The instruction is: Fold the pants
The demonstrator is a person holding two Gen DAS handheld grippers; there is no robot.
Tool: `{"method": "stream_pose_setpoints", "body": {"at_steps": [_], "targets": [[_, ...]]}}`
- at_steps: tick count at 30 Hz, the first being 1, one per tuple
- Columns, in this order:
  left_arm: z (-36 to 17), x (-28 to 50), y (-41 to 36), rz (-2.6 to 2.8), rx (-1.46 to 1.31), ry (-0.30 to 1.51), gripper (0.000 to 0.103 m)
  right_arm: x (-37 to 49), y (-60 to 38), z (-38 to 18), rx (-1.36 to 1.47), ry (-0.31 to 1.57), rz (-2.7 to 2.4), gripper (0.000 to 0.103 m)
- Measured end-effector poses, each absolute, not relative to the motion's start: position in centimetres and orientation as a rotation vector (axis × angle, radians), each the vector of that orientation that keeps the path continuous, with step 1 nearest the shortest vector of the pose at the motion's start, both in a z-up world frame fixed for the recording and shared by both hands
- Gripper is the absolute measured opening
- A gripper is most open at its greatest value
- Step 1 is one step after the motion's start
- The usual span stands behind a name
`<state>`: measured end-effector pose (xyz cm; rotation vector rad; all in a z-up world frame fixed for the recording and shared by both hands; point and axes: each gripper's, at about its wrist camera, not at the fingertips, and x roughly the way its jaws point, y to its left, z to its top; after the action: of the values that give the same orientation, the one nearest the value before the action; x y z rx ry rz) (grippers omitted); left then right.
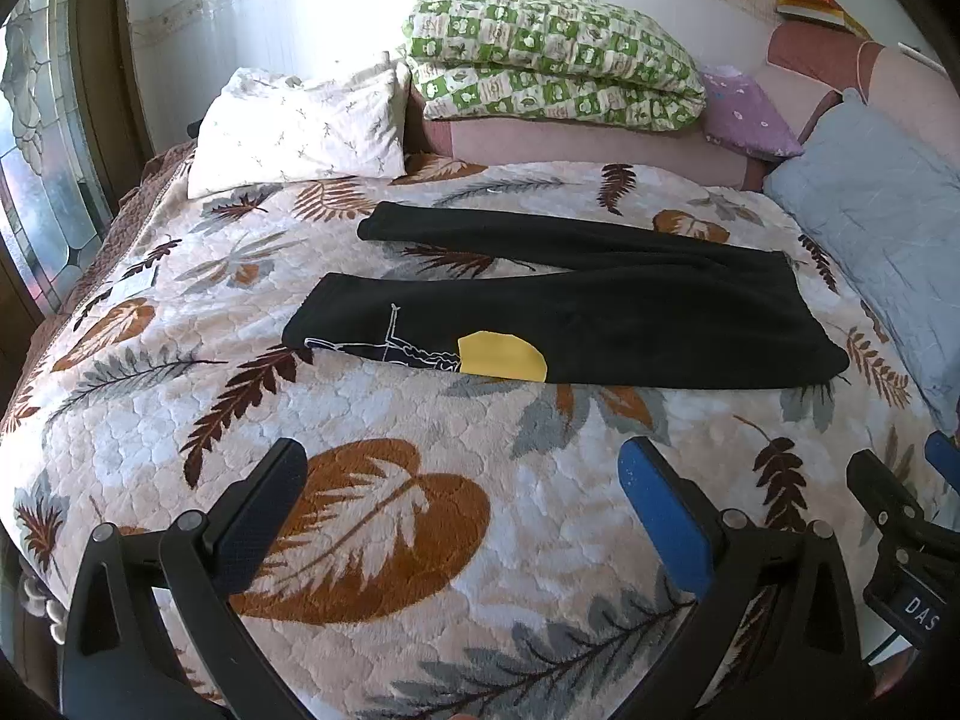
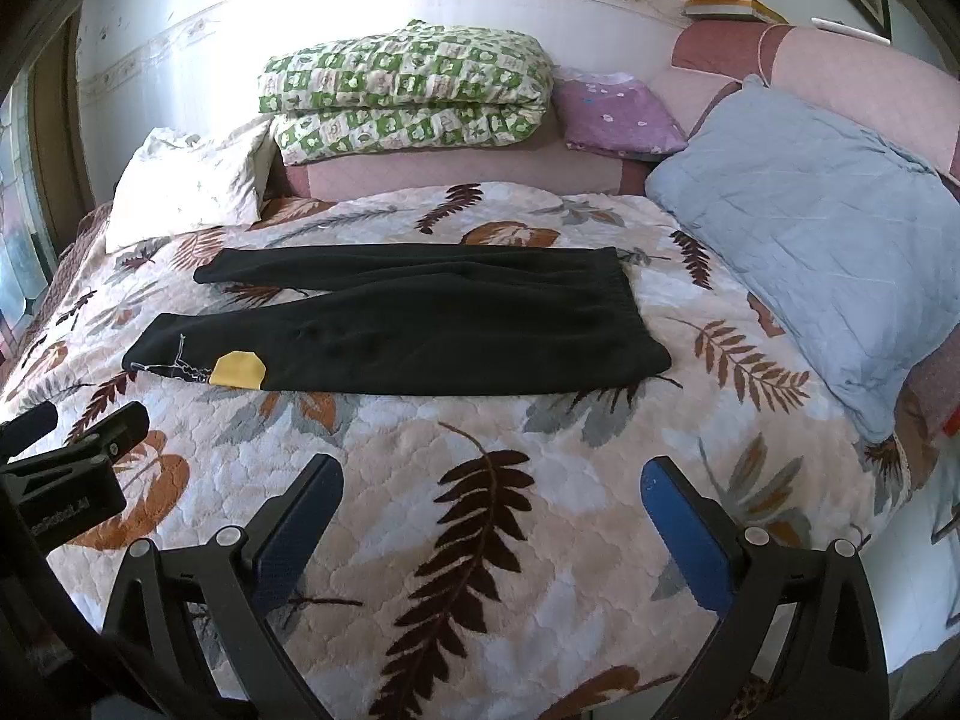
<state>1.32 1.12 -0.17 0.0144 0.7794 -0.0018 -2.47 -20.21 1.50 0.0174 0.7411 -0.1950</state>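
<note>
Black pants (image 1: 600, 306) (image 2: 432, 324) lie flat across the bed, waistband to the right, two legs spread apart and pointing left. The near leg carries a yellow patch (image 1: 501, 355) (image 2: 239, 369) and white line drawing. My left gripper (image 1: 462, 474) hovers open over the bedspread, well short of the pants, nothing between its fingers. My right gripper (image 2: 492, 480) is also open and empty, held above the near part of the bed. The right gripper's fingers (image 1: 882, 480) show at the right edge of the left wrist view; the left gripper (image 2: 36, 426) peeks in at the left of the right wrist view.
The leaf-patterned bedspread (image 1: 420, 540) (image 2: 480, 570) covers the bed. Behind the pants: a white pillow (image 1: 300, 132), a folded green checked quilt (image 1: 552, 60), a purple cushion (image 1: 747, 114), a blue pillow (image 2: 828, 240) at right. A window (image 1: 36, 180) is at left; books (image 2: 726, 0) sit on the headboard.
</note>
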Motion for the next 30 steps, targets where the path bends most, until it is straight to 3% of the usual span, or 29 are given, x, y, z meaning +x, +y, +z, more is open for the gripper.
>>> {"method": "stream_pose_setpoints", "body": {"at_steps": [30], "targets": [[-0.94,1.93,1.39,-0.001,0.014,0.792,0.103,-1.97,-20.39,1.17,0.021,0.746,-0.191,0.1]]}}
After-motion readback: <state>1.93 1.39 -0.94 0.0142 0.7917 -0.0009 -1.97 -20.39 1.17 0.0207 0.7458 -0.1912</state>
